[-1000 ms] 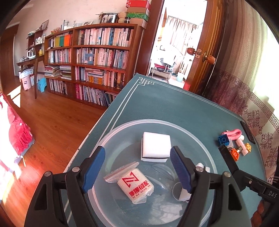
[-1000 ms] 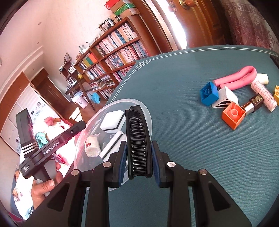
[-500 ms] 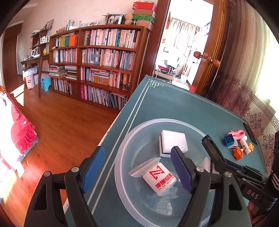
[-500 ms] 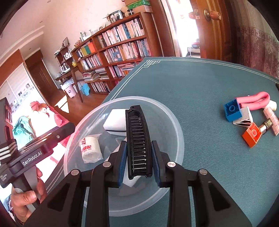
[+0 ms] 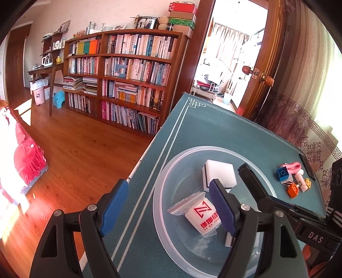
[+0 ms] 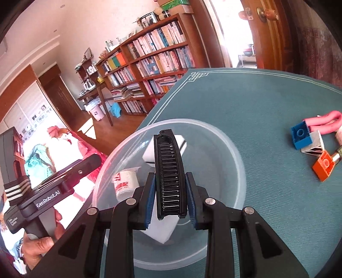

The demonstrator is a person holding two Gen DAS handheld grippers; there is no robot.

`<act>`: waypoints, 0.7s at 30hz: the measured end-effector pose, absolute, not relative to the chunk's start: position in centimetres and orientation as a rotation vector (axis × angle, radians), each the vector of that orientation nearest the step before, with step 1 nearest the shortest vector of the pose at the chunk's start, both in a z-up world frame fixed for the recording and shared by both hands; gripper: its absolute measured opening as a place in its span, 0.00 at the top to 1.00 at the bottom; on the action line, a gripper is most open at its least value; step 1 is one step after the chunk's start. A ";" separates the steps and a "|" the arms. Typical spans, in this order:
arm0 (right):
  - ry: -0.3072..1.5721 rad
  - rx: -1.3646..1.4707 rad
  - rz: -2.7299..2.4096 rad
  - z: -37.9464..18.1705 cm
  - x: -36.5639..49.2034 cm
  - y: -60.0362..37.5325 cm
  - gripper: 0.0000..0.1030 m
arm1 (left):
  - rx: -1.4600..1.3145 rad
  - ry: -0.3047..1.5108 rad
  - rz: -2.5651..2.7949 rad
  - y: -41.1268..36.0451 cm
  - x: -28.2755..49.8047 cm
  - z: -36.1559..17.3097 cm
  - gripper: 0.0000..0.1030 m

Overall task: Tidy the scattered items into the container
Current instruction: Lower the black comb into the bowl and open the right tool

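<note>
Right hand-held gripper (image 6: 171,198), clamped on the comb (image 6: 170,171), hangs over the bowl (image 6: 239,162), so release seems next, while the left hand-held gripper (image 5: 168,205) waits wide open, empty.

A tall wooden bookcase (image 5: 128,85) packed with books fills the upper middle of the left wrist view, with boxes (image 5: 181,17) stacked on its top right corner. Left of it stands a wooden side table (image 5: 47,70) bearing a kettle. The wooden floor (image 5: 74,154) glows orange in sunlight. An open doorway (image 5: 226,70) at upper right shows bright curtains; patterned drapery (image 5: 299,119) hangs at far right.
</note>
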State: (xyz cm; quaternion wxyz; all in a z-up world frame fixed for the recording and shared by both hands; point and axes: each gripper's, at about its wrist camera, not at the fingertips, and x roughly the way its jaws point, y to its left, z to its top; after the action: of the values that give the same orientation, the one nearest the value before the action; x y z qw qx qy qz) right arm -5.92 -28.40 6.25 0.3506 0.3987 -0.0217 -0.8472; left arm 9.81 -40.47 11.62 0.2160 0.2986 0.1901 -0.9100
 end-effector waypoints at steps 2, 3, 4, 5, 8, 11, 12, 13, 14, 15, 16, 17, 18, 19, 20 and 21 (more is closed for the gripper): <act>-0.008 1.029 -2.240 6.2 -6.0 -28.3 0.71 | 0.832 0.522 -2.527 -40.3 9.7 11.6 0.21; 0.011 1.031 -2.253 6.1 -6.0 -28.3 0.71 | 0.834 0.520 -2.530 -40.2 9.7 11.6 0.21; 0.024 1.033 -2.259 6.1 -5.9 -28.3 0.71 | 0.837 0.518 -2.533 -40.1 9.6 11.7 0.21; 0.033 1.036 -2.258 6.0 -5.8 -28.2 0.71 | 0.839 0.517 -2.535 -40.0 9.5 11.7 0.21; 0.024 1.024 -2.237 6.2 -5.6 -28.0 0.68 | 0.847 0.519 -2.541 -39.8 9.4 11.7 0.21; 0.012 1.012 -2.235 6.3 -5.7 -27.5 0.66 | 0.850 0.524 -2.543 -39.5 9.4 11.7 0.19; 0.007 1.012 -2.239 6.4 -5.6 -27.2 0.66 | 0.849 0.523 -2.543 -39.5 9.4 11.8 0.19; -0.001 1.012 -2.242 6.4 -5.6 -26.8 0.66 | 0.851 0.522 -2.543 -39.4 9.3 11.8 0.19; -0.010 1.015 -2.246 6.4 -5.7 -26.5 0.66 | 0.854 0.521 -2.543 -39.4 9.2 11.8 0.19; -0.020 1.019 -2.249 6.3 -5.7 -26.1 0.66 | 0.856 0.521 -2.544 -39.3 9.2 11.8 0.19; -0.029 1.023 -2.255 6.3 -5.7 -25.7 0.66 | 0.859 0.521 -2.545 -39.1 9.1 11.7 0.19; -0.037 1.025 -2.262 6.3 -5.7 -25.2 0.66 | 0.862 0.520 -2.547 -39.0 9.0 11.7 0.19; -0.044 1.025 -2.269 6.2 -5.7 -24.7 0.66 | 0.866 0.519 -2.551 -38.8 8.9 11.7 0.19; -0.050 1.026 -2.275 6.2 -5.7 -24.2 0.66 | 0.869 0.516 -2.556 -38.6 8.8 11.8 0.19; -0.055 1.027 -2.282 6.1 -5.7 -23.8 0.66 | 0.874 0.512 -2.561 -38.3 8.6 11.8 0.19; -0.060 1.030 -2.290 6.0 -5.7 -23.3 0.66 | 0.880 0.507 -2.566 -38.0 8.4 11.8 0.19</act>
State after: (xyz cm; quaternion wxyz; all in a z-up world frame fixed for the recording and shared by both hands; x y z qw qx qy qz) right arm -5.66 -23.26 6.05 0.3099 0.3898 -0.0226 -0.8669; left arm 8.41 -38.04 11.81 0.1898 0.3132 0.1805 -0.9128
